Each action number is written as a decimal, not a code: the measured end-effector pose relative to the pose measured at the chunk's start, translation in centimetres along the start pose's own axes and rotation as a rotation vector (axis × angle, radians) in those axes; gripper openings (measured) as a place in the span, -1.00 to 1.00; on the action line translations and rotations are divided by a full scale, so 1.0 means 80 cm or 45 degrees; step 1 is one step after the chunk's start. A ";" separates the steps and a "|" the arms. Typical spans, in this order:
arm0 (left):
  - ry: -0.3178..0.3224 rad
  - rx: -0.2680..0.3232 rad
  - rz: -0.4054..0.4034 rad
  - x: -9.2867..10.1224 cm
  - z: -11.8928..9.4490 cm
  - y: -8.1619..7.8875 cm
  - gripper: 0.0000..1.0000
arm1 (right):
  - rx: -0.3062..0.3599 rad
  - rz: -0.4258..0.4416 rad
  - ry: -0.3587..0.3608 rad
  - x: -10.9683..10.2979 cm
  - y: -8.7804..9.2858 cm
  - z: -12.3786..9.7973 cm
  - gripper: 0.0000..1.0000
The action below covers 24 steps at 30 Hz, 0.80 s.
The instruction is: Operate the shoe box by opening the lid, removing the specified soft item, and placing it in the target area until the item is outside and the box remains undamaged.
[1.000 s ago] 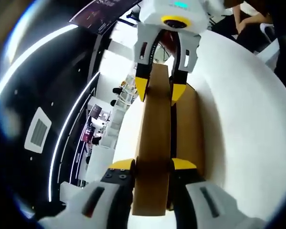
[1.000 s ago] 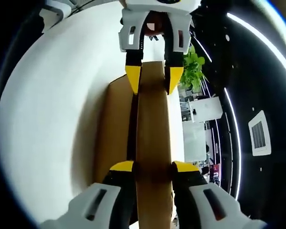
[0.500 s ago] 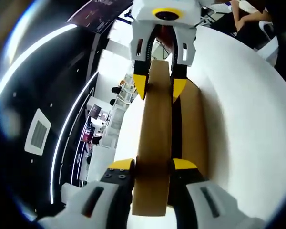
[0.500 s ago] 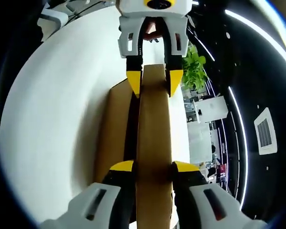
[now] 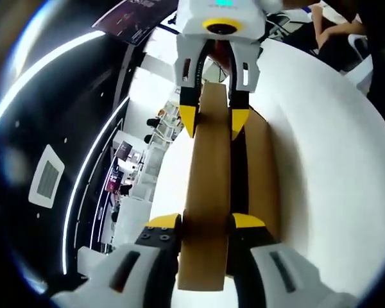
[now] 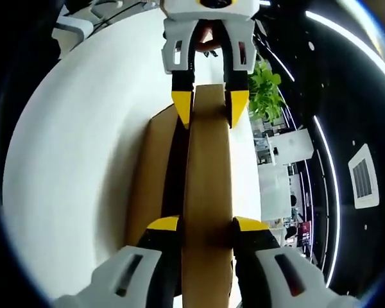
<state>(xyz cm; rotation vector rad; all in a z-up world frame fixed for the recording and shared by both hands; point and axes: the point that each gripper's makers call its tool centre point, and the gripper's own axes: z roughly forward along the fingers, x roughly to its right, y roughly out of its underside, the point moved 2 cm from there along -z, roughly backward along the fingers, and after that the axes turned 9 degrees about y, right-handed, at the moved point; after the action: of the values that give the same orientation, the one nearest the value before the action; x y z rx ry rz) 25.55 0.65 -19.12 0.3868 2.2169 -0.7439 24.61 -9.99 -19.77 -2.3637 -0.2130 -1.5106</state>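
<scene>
A brown cardboard shoe box (image 5: 262,168) lies on a round white table (image 5: 333,167). Its lid (image 5: 208,186) is tilted up on edge above the box, with a dark gap between them. My left gripper (image 5: 205,222) is shut on the near end of the lid. At the far end, my right gripper (image 5: 212,122) clamps the same lid. In the right gripper view the lid (image 6: 208,173) runs from my right gripper (image 6: 206,224) up to my left gripper (image 6: 210,108), with the box (image 6: 155,173) to its left. What the box holds is hidden.
The white table (image 6: 70,167) spreads wide beside the box. A green plant (image 6: 267,90) stands past its edge. A person's arm (image 5: 337,25) rests at the table's far side. Dark ceiling with light strips and a vent (image 5: 46,181) fills the other side.
Both views have shifted a little with the hands. Both grippers keep their hold on the lid, which stays lifted on edge.
</scene>
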 end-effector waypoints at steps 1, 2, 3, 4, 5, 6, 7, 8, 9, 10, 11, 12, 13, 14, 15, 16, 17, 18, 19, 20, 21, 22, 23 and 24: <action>0.002 0.000 0.000 -0.001 -0.001 0.000 -0.40 | 0.000 0.002 -0.004 0.001 0.000 0.000 -0.40; 0.006 0.001 -0.002 -0.002 -0.001 -0.001 -0.40 | 0.000 0.003 -0.009 0.002 0.000 0.000 -0.40; 0.009 0.002 -0.003 -0.002 -0.001 -0.001 -0.40 | -0.001 0.006 -0.014 0.002 0.000 0.000 -0.40; 0.011 0.002 -0.003 -0.003 -0.002 -0.001 -0.40 | 0.000 0.008 -0.018 0.003 0.000 0.000 -0.40; 0.017 0.001 -0.002 -0.004 -0.002 -0.001 -0.40 | 0.002 0.012 -0.025 0.004 0.000 0.000 -0.40; 0.022 0.002 -0.003 -0.005 -0.002 -0.001 -0.40 | 0.004 0.017 -0.029 0.005 0.000 -0.001 -0.40; 0.027 0.005 -0.008 -0.007 -0.003 -0.002 -0.40 | 0.004 0.020 -0.032 0.006 0.000 -0.001 -0.40; 0.033 0.007 -0.010 -0.008 -0.003 -0.002 -0.40 | 0.006 0.024 -0.037 0.007 0.000 -0.001 -0.40; 0.043 0.011 -0.017 -0.010 -0.004 -0.002 -0.40 | 0.008 0.036 -0.047 0.009 0.000 -0.001 -0.40; 0.050 0.015 -0.020 -0.011 -0.004 -0.001 -0.40 | 0.010 0.038 -0.052 0.010 0.000 -0.001 -0.40; 0.060 0.019 -0.024 -0.013 -0.004 -0.001 -0.40 | 0.012 0.043 -0.063 0.012 0.000 -0.001 -0.40; 0.066 0.019 -0.025 -0.015 -0.004 -0.001 -0.40 | 0.014 0.048 -0.071 0.013 0.000 0.000 -0.40; 0.072 0.020 -0.026 -0.016 -0.004 -0.001 -0.40 | 0.015 0.052 -0.079 0.015 0.000 0.000 -0.40; 0.077 0.020 -0.027 -0.018 -0.004 -0.001 -0.40 | 0.017 0.057 -0.087 0.017 0.000 0.001 -0.40; 0.087 0.019 -0.033 -0.021 -0.003 -0.001 -0.40 | 0.018 0.067 -0.103 0.019 0.000 0.002 -0.40; 0.093 0.018 -0.035 -0.023 -0.004 -0.001 -0.40 | 0.020 0.075 -0.112 0.022 0.000 0.003 -0.40; 0.098 0.018 -0.038 -0.024 -0.004 -0.001 -0.40 | 0.023 0.084 -0.122 0.024 0.001 0.003 -0.40; 0.107 0.021 -0.045 -0.027 -0.004 -0.002 -0.40 | 0.024 0.095 -0.133 0.026 0.001 0.004 -0.40; 0.113 0.022 -0.050 -0.029 -0.004 -0.002 -0.40 | 0.026 0.101 -0.142 0.029 0.002 0.004 -0.40; 0.125 0.026 -0.062 -0.031 -0.004 -0.002 -0.40 | 0.028 0.106 -0.150 0.031 0.002 0.004 -0.40; 0.128 0.027 -0.062 -0.033 -0.005 -0.002 -0.40 | 0.029 0.109 -0.156 0.032 0.002 0.004 -0.40; 0.138 0.028 -0.064 -0.034 -0.005 -0.003 -0.40 | 0.030 0.117 -0.168 0.033 0.002 0.005 -0.40; 0.149 0.029 -0.073 -0.036 -0.005 -0.003 -0.40 | 0.031 0.119 -0.177 0.035 0.003 0.005 -0.40; 0.155 0.030 -0.077 -0.037 -0.005 -0.003 -0.40 | 0.031 0.120 -0.185 0.036 0.003 0.005 -0.40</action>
<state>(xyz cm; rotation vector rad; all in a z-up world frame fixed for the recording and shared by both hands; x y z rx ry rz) 27.21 0.56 -16.59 0.3871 2.3450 -0.7977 26.27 -10.18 -17.39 -2.4294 -0.1505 -1.2885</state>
